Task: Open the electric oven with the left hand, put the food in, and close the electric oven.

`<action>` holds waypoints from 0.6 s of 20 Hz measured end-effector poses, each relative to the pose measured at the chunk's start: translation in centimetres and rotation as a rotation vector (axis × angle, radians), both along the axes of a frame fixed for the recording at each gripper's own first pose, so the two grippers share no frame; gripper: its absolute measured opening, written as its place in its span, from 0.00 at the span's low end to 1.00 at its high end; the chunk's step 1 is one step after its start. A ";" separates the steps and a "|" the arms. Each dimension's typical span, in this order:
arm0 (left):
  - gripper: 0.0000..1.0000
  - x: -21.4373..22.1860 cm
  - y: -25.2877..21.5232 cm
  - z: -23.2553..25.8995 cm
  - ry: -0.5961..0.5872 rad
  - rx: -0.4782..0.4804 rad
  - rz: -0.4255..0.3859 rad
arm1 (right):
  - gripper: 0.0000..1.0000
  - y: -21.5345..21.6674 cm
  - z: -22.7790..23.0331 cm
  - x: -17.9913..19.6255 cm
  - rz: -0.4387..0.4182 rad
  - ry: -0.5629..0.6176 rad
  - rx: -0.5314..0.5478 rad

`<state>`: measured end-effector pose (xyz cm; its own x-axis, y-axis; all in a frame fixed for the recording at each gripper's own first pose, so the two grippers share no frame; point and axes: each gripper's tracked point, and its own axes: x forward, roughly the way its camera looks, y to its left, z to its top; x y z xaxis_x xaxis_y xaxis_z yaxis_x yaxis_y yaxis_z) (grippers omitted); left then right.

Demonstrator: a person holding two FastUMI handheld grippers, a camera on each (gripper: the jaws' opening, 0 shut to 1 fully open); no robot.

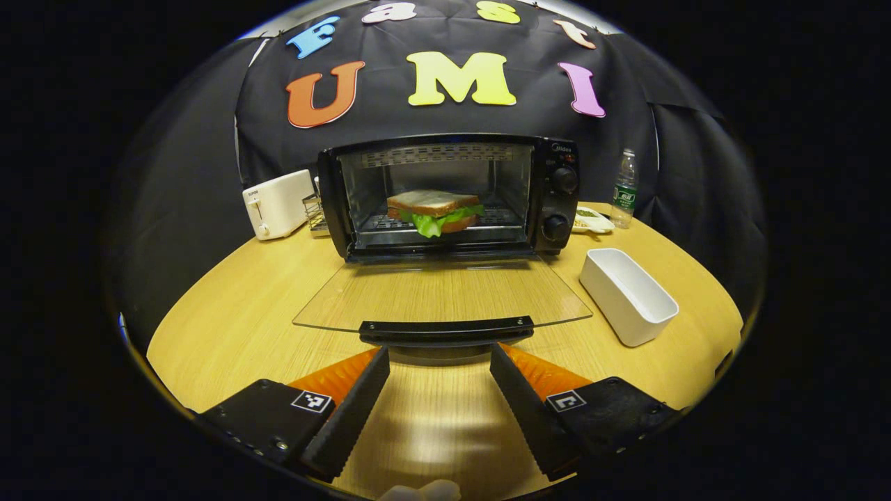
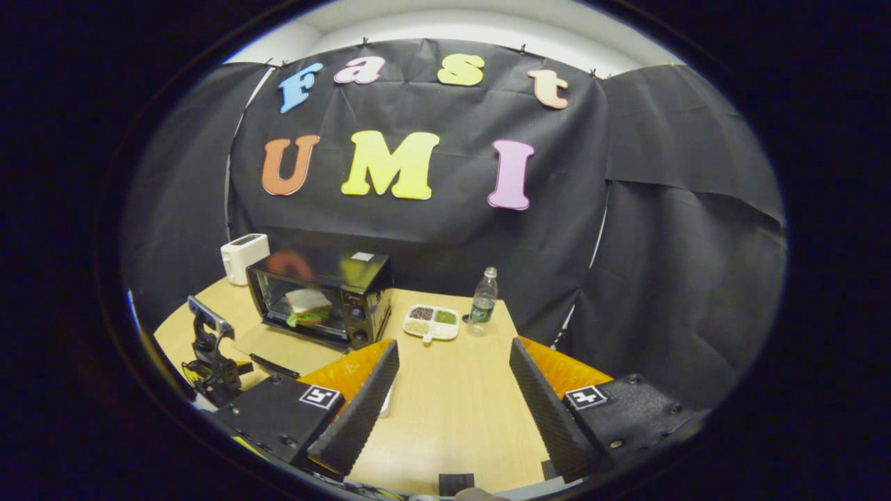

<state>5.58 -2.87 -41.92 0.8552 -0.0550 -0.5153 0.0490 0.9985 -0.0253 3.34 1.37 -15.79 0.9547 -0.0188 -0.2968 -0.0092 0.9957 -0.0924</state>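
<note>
Light is coming from overhead, fairly bright and even on the wooden table [image 1: 230,320], while the black cloth [image 2: 661,229] behind is soaking most of it up and staying dim. A soft glare patch is shining on the tabletop between the left gripper [image 1: 438,362] fingers, and the glass door [image 1: 445,292] of the oven [image 1: 445,195] is showing only a faint sheen. The oven top is mirroring colours in the right gripper view. Shadows are lying short and soft under the white tray [image 1: 626,296]. Both views are bending strongly toward their edges, curving the table rim. Focus is looking sharp at centre, softening outward.
</note>
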 end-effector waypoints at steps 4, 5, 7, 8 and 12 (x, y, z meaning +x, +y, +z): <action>0.96 0.8 0.1 -0.6 0.011 0.006 0.006 | 0.96 -0.5 -0.8 0.3 -0.013 0.021 0.021; 0.96 0.8 0.1 -0.6 0.012 -0.006 0.006 | 0.96 -0.6 -0.8 0.4 -0.013 0.024 0.026; 0.96 1.1 0.0 -0.7 0.020 -0.004 0.000 | 0.96 -0.8 -1.1 0.7 -0.019 0.030 0.029; 0.96 1.0 0.1 -0.6 0.019 -0.006 -0.003 | 0.95 -0.8 -1.2 0.7 -0.020 0.033 0.033; 0.95 1.2 0.2 -0.3 0.025 -0.021 -0.004 | 0.95 -0.6 -1.1 1.0 -0.013 0.038 0.033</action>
